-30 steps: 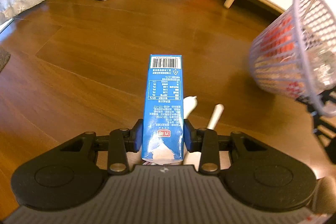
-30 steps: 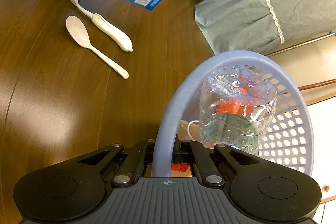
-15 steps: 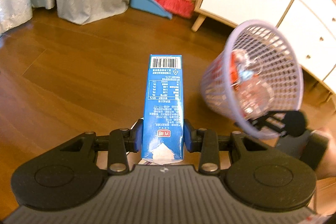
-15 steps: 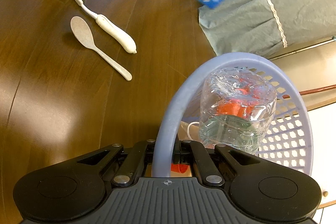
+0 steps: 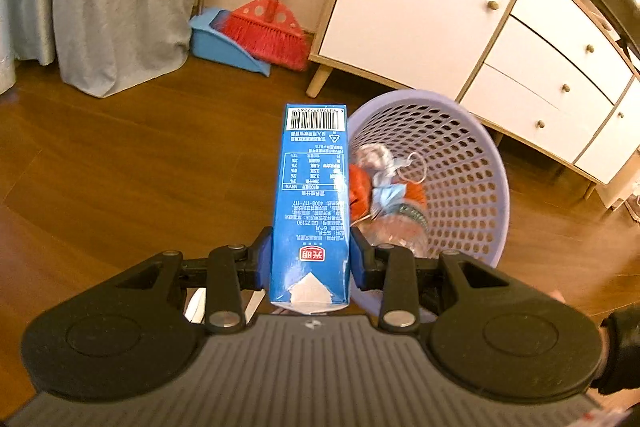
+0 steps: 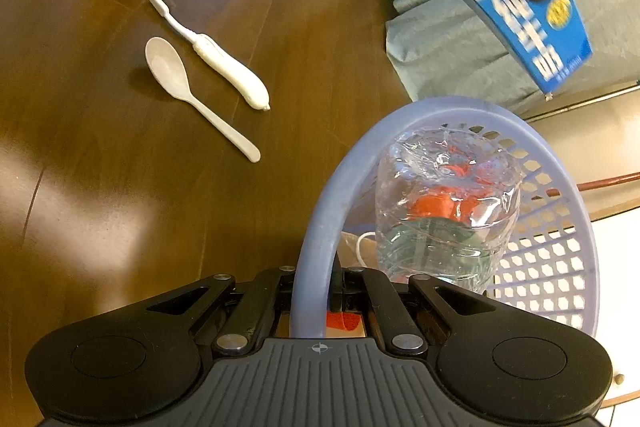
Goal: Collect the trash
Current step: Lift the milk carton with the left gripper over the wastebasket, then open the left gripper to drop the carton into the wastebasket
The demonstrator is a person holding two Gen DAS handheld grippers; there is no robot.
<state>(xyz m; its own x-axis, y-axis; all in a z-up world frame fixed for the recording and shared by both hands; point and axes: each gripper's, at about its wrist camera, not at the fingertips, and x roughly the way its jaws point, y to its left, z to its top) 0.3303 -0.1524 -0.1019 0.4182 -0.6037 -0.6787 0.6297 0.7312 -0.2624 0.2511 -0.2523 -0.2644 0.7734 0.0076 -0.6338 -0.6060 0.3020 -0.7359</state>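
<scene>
Clamping a blue barcoded carton [image 5: 310, 203], left gripper [image 5: 311, 259]; right gripper [image 6: 314, 291] pinches lilac basket [image 6: 320, 227].

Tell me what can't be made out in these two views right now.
- Left wrist: the near side of the basket and part of its trash sit behind the milk carton.
- Right wrist: the carton's upper end is blurred and cut by the top edge.
- Right wrist: items under the bottle are hidden.

In the left wrist view the carton [image 5: 310, 203] hides the near left side of the basket [image 5: 460, 163]; the trash inside is blurred. In the right wrist view the carton [image 6: 532, 23] is blurred and cut off by the top edge, and the basket rim [image 6: 320, 227] hides the jaws' inner faces.
</scene>
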